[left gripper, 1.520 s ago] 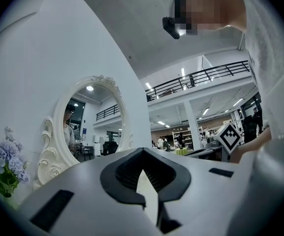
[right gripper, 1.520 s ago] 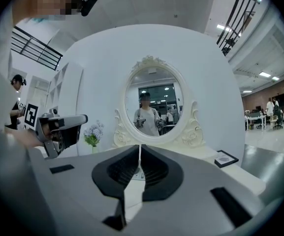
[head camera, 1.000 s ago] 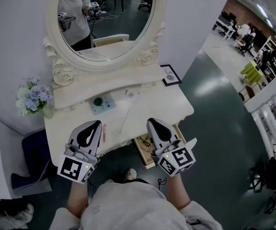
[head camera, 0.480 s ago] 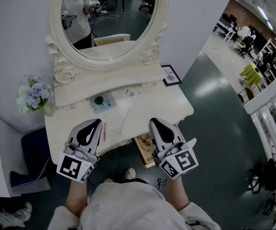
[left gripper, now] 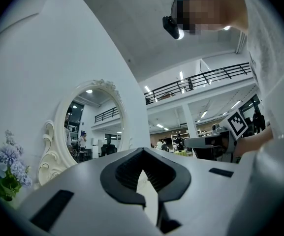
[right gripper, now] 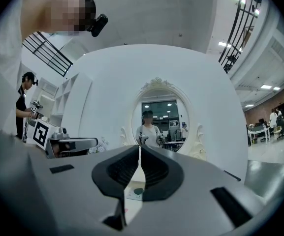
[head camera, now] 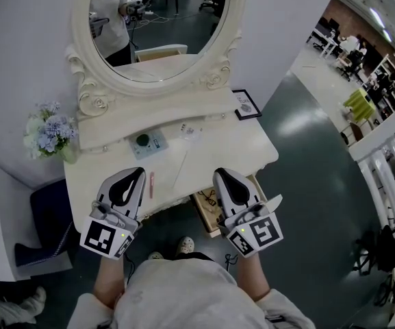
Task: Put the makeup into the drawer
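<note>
On the white vanity table (head camera: 238,153) lie a teal compact on a pale palette (head camera: 147,143), a small clear item (head camera: 192,133), a pink lipstick (head camera: 151,184) and a thin white stick (head camera: 180,171). A wooden drawer (head camera: 205,205) stands pulled out under the table's front edge, with small dark things inside. My left gripper (head camera: 139,174) hovers over the front edge beside the lipstick, shut and empty (left gripper: 142,150). My right gripper (head camera: 219,175) is above the drawer, shut with nothing in it (right gripper: 140,146). The palette (right gripper: 138,191) shows beyond its jaws.
An oval mirror (head camera: 153,26) in an ornate frame rises at the back of the table. Blue flowers (head camera: 46,132) stand at the left end and a small picture frame (head camera: 246,104) at the right. A dark box (head camera: 43,218) sits on the floor at left.
My right gripper has risen a little above the drawer. The left gripper has stayed where it was; both remain shut.
</note>
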`<state>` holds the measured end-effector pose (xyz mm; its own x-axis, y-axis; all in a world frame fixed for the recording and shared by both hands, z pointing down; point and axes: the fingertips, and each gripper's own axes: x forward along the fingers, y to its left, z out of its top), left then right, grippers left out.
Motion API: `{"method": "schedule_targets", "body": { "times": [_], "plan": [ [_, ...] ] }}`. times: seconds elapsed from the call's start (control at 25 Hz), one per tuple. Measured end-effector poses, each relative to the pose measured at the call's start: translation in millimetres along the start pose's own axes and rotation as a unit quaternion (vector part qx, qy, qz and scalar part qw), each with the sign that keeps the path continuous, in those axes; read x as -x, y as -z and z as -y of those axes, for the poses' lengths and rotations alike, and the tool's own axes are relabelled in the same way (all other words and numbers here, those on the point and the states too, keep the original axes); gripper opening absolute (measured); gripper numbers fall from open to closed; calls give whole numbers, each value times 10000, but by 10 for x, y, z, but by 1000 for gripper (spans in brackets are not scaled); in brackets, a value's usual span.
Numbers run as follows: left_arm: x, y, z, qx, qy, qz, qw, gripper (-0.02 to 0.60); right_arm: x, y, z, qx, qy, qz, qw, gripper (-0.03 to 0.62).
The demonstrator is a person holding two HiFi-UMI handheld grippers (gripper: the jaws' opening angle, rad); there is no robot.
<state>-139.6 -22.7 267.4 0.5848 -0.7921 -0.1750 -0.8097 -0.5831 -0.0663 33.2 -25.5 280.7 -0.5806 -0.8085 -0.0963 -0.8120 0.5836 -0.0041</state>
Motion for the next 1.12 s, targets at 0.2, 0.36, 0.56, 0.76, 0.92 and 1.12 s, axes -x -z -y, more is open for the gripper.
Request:
{"method": "schedule_targets", "body": {
  "times": [0.2,0.36,0.56,0.76,0.92,1.12],
  "plan": [
    [-1,3,-26,17,7,-5,10000,11,-24,-5,-37,15,-5,12,10000,26],
    [-15,19,-45,22,7,-5,10000,11,-60,1,-60,99,-42,1,9999,26],
    [-20,22,-72,25,-8,-2,10000,11,-96,5,-64,59,-65,20,10000,26],
    [-30,23,-82,40,-22,3,10000,11,-115,-10,-54,15,-87,49,9999,26],
    [-42,25,-75,46,-13,4,10000,11,-115,-24,-52,6,-101,70,9999,26],
    [-70,26,-52,49,8,10,10000,11,-99,-35,-25,-13,-92,88,9999,26]
  ]
}}
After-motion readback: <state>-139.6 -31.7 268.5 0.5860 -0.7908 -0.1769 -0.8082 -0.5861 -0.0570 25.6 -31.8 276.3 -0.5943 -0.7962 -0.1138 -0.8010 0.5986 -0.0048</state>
